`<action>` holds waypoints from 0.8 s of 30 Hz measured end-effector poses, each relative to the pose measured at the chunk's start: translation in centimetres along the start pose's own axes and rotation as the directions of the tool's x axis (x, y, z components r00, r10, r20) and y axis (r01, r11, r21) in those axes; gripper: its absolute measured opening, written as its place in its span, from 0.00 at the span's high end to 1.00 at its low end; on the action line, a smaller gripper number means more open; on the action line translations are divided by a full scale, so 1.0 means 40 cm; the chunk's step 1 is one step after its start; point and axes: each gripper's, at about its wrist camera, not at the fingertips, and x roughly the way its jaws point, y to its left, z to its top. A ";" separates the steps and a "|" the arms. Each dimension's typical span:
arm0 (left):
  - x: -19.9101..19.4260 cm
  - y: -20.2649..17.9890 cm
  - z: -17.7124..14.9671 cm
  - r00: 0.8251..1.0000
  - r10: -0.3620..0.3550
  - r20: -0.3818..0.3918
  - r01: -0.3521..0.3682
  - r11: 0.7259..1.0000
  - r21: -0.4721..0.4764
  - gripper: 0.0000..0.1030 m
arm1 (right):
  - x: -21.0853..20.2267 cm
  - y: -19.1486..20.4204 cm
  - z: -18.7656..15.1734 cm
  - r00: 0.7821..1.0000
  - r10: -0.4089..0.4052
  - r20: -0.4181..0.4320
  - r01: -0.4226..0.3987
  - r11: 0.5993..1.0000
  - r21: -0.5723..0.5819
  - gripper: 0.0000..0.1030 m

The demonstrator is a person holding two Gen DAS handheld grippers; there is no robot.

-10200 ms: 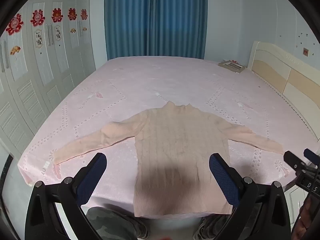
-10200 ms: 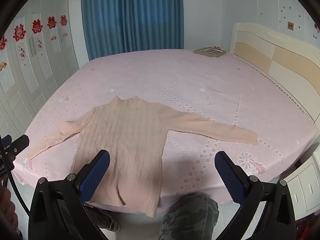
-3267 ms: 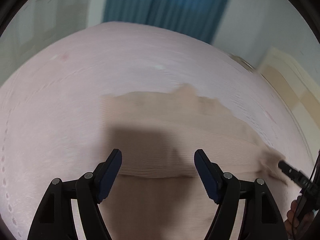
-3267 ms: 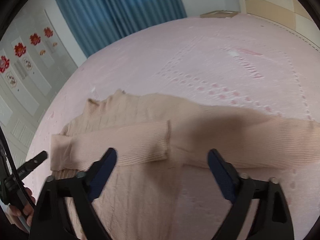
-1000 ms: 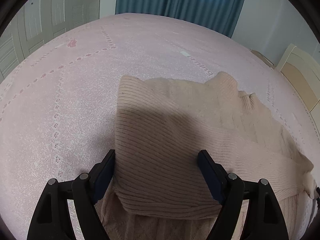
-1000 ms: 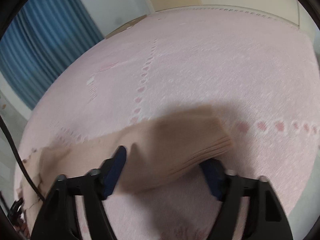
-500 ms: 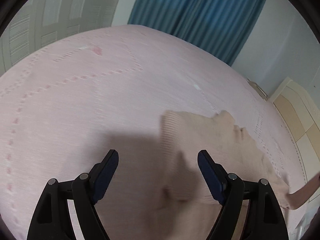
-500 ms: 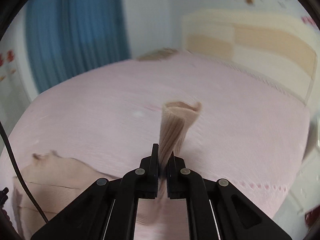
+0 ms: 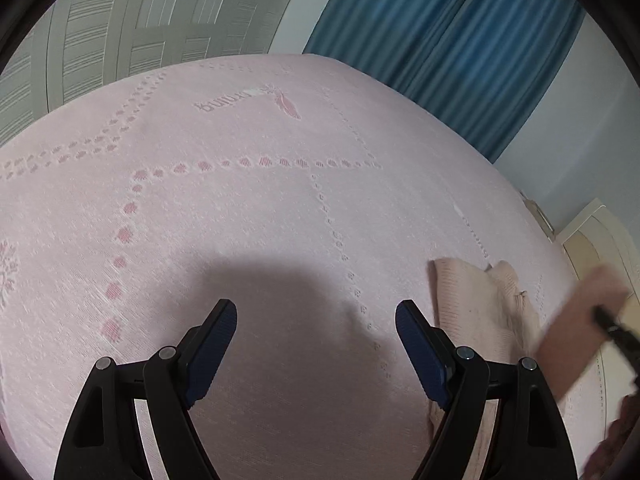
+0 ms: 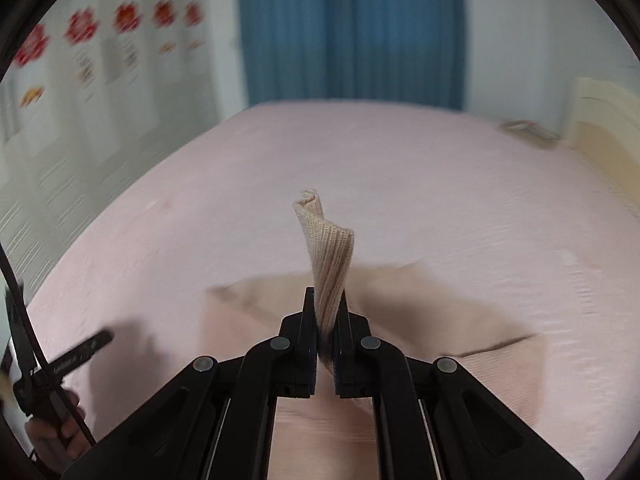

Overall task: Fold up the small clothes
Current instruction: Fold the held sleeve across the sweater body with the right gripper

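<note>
A pale pink ribbed sweater (image 10: 460, 320) lies on the pink bed (image 10: 440, 184), its left sleeve folded over its body. My right gripper (image 10: 326, 308) is shut on the right sleeve's cuff (image 10: 330, 256) and holds it up above the sweater. In the left wrist view the sweater (image 9: 472, 304) lies at the right edge, and the lifted sleeve (image 9: 576, 328) shows blurred beside it. My left gripper (image 9: 316, 344) is open and empty over bare bed (image 9: 240, 200), left of the sweater.
White wardrobe doors (image 9: 120, 32) stand at the left of the bed. Blue curtains (image 10: 352, 32) hang behind it. A cream headboard (image 10: 608, 128) is on the right, with a flat object (image 10: 528, 128) lying on the bed near it.
My right gripper closed on the right sleeve's cuff, lifted it and is swinging it over the sweater. My left gripper moved left, off the sweater, and stays open.
</note>
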 end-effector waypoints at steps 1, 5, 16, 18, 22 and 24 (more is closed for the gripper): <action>0.001 0.005 0.004 1.000 -0.006 -0.001 0.006 1.000 -0.007 0.22 | 0.030 0.028 -0.015 0.999 0.024 -0.026 -0.025 1.000 -0.018 0.94; 0.002 0.024 0.013 0.998 -0.054 -0.017 0.053 0.997 -0.060 0.22 | 0.089 0.086 -0.058 0.991 0.098 -0.086 -0.104 0.993 -0.060 0.64; 0.043 -0.188 -0.042 0.977 -0.193 -0.090 0.203 0.971 0.122 0.23 | 0.033 -0.212 -0.114 0.998 0.061 -0.011 -0.060 0.995 0.079 0.51; 0.059 -0.234 -0.062 0.973 -0.197 -0.117 0.214 0.964 0.157 0.23 | 0.023 -0.289 -0.134 1.000 0.028 0.000 -0.028 0.993 0.112 0.48; 0.091 -0.319 -0.107 0.969 -0.190 -0.156 0.223 0.947 0.233 0.25 | 0.023 -0.420 -0.183 1.000 0.015 -0.020 -0.011 0.980 0.201 0.47; 0.101 -0.347 -0.126 0.974 -0.163 -0.156 0.200 0.942 0.268 0.37 | 0.022 -0.464 -0.207 0.999 0.020 -0.026 -0.013 0.972 0.236 0.47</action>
